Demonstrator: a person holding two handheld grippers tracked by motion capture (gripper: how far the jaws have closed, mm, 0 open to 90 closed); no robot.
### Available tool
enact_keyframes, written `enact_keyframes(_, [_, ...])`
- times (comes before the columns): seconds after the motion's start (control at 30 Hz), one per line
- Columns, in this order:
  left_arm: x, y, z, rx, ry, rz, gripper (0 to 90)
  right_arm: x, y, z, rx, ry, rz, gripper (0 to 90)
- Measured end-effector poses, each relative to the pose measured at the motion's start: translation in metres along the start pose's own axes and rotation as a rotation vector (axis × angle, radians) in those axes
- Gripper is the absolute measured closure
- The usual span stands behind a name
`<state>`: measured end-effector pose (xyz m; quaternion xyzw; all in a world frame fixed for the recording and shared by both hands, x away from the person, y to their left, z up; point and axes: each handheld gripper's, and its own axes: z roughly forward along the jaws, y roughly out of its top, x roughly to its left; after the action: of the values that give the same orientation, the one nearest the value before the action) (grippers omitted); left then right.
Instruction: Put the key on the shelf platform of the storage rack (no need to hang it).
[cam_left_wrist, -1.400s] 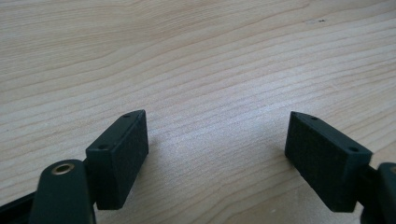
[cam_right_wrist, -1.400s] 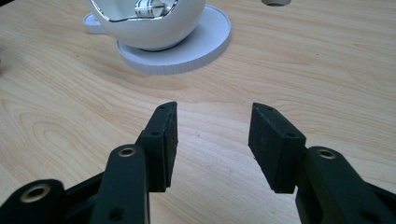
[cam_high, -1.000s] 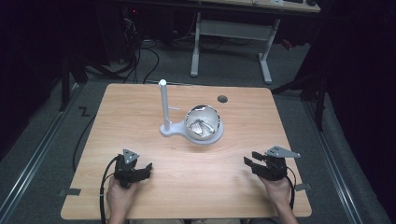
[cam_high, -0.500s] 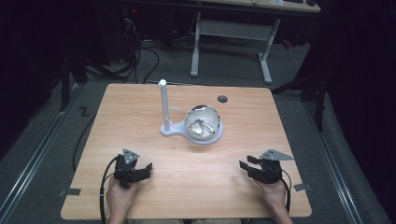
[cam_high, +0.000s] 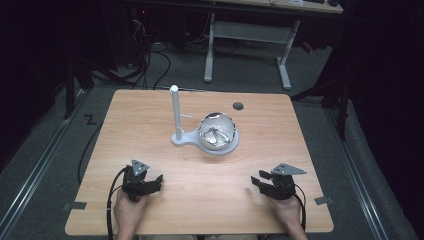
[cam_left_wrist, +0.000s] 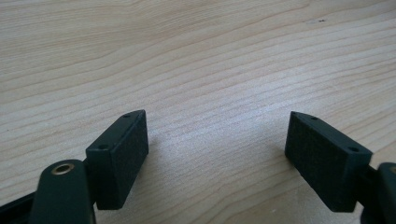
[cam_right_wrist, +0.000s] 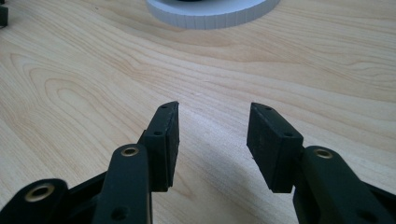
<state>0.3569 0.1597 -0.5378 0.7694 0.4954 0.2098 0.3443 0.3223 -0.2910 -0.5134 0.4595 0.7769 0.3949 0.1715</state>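
A shiny metal bowl (cam_high: 217, 132) sits on the round part of a white stand (cam_high: 192, 141), a little beyond the middle of the wooden desk (cam_high: 150, 115). Something pale and crumpled lies inside the bowl; what it is cannot be told. From the stand's narrow end a white post (cam_high: 175, 112) rises upright just to the left of the bowl, with a short peg sticking out toward it. Further back on the desk, well apart from the bowl, is a small dark round spot (cam_high: 238, 106).

Both claws are near the person's edge of the desk, well apart from the stand and from each other. The left claw (cam_high: 154, 181) rests low over bare wood, its jaws spread wide with nothing between them; its own view shows the two black pads (cam_left_wrist: 122, 154) far apart above the grain. The right claw (cam_high: 259, 180) has its jaws parted somewhat less and has just been narrowing slightly, nothing between them. In the right gripper view the stand's white rim (cam_right_wrist: 212, 15) lies ahead across bare wood.
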Motion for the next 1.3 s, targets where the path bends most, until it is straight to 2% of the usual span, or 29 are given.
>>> enact_keyframes(0.4, [0.000,0.000,0.000,0.000,0.000,0.000,21.8,0.008,-0.007,0.009,0.021,0.011,-0.012,54.1])
enact_keyframes(1.03, [0.000,0.000,0.000,0.000,0.000,0.000,21.8,0.016,-0.012,0.016,0.058,-0.043,-0.065,51.7])
enact_keyframes(1.2, [0.000,0.000,0.000,0.000,0.000,0.000,21.8,0.018,-0.011,0.018,0.063,-0.062,-0.108,48.2])
enact_keyframes(1.3, [0.000,0.000,0.000,0.000,0.000,0.000,21.7,0.018,-0.011,0.018,0.066,-0.068,-0.100,46.4])
